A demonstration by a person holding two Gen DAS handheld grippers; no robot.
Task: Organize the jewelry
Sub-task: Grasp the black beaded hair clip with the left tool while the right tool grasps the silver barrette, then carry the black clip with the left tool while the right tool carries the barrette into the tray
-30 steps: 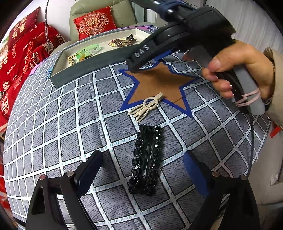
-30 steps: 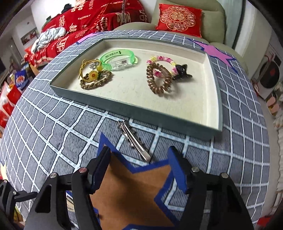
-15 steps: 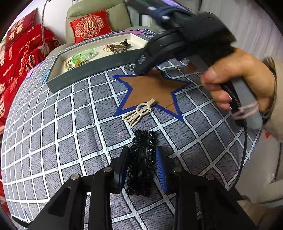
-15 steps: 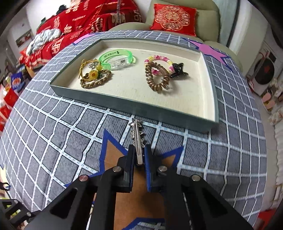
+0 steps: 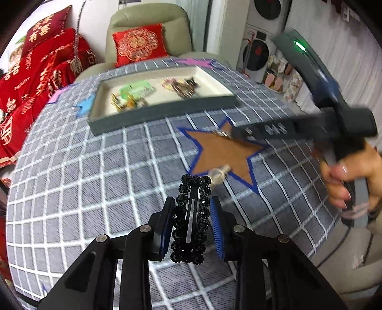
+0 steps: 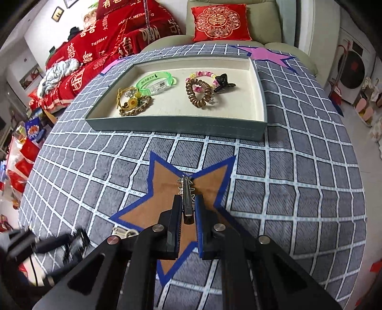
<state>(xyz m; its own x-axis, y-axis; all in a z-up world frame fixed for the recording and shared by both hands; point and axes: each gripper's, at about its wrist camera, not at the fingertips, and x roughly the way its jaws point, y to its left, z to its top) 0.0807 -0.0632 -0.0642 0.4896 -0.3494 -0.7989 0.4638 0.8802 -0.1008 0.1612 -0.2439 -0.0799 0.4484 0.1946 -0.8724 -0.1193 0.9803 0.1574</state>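
Note:
My left gripper (image 5: pixel 192 212) is shut on a black beaded hair clip (image 5: pixel 191 219) and holds it above the checked cloth. My right gripper (image 6: pixel 187 209) is shut on a silver hair clip (image 6: pixel 186 195), lifted over the brown star patch (image 6: pixel 181 190); it also shows in the left wrist view (image 5: pixel 241 133). A grey tray (image 6: pixel 179 125) at the back holds a green bracelet (image 6: pixel 155 82), a gold chain piece (image 6: pixel 131 103), a brown coil hair tie (image 6: pixel 199 91) and a black claw clip (image 6: pixel 223 82). A beige hair clip (image 5: pixel 218 174) lies at the star's near edge.
The grey checked cloth (image 6: pixel 298 181) covers the round table. A pink star patch (image 6: pixel 267 54) lies beyond the tray. A chair with a red cushion (image 6: pixel 220 22) and red bedding (image 6: pixel 100 40) stand behind. The table edge drops off at the right.
Both grippers closed on their clips and lifted them off the cloth. The right gripper drew back from the tray over the brown star.

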